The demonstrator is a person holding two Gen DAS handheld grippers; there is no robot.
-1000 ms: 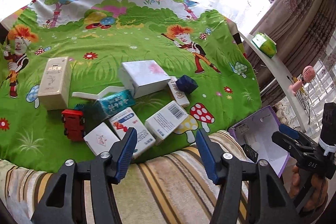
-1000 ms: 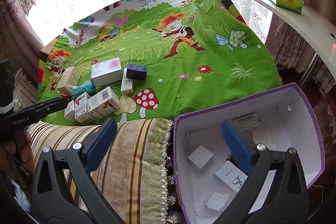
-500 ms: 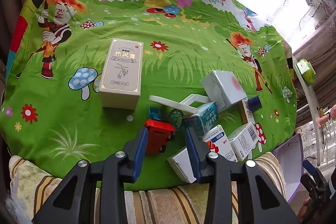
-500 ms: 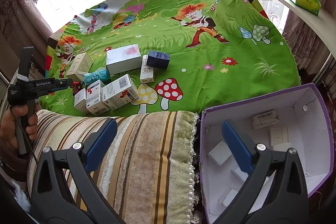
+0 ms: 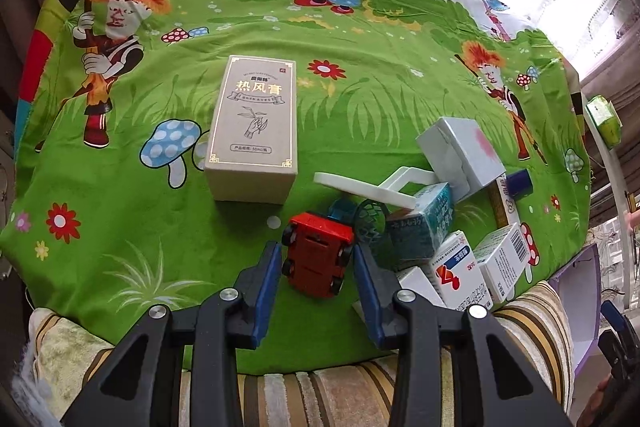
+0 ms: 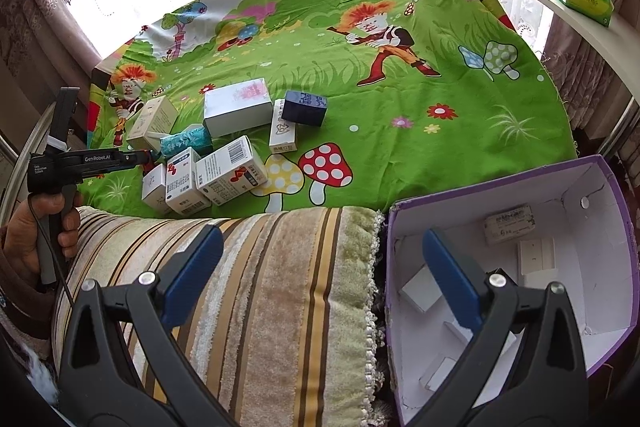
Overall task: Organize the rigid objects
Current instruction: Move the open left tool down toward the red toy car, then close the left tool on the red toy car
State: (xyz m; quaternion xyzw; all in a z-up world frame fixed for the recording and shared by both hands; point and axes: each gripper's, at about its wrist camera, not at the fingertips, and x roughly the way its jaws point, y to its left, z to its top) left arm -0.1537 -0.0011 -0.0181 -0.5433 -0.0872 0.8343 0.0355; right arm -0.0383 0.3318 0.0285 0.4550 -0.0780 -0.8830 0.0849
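Red plastic marks the task item: a red toy car (image 5: 315, 261) lies upside down, wheels up, on the green cartoon cloth (image 5: 120, 227). In the left wrist view it sits at 6 o'clock of the cloth, near the front edge.

1. Left gripper (image 5: 315, 249): I read the jaws as clenched on the red toy car. The blue pads (image 5: 269, 275) meet its wheels on both sides. The gripper points steeply down at the cloth.
2. Right gripper (image 6: 322, 239): the jaws are released and stand wide, with nothing between them. They hang over a striped cushion (image 6: 260, 287) and the near corner of a purple box (image 6: 612, 227).
3. Purple box: it sits at 4 o'clock in the right wrist view. Several small white cartons lie inside on its white floor.
4. Neighbouring items, left wrist view, taken from the car:
   - a beige carton (image 5: 254, 123) at 11 o'clock, apart from the car;
   - a white plastic piece (image 5: 360, 187) at 1 o'clock;
   - a teal carton (image 5: 424, 219) at 2 o'clock, just beside the car;
   - a white carton with a red mark (image 5: 460, 271) and a barcoded carton (image 5: 500, 259) at 3 o'clock, side by side.
5. A person's left hand (image 6: 28, 239) grips the left gripper's handle at 9 o'clock in the right wrist view.
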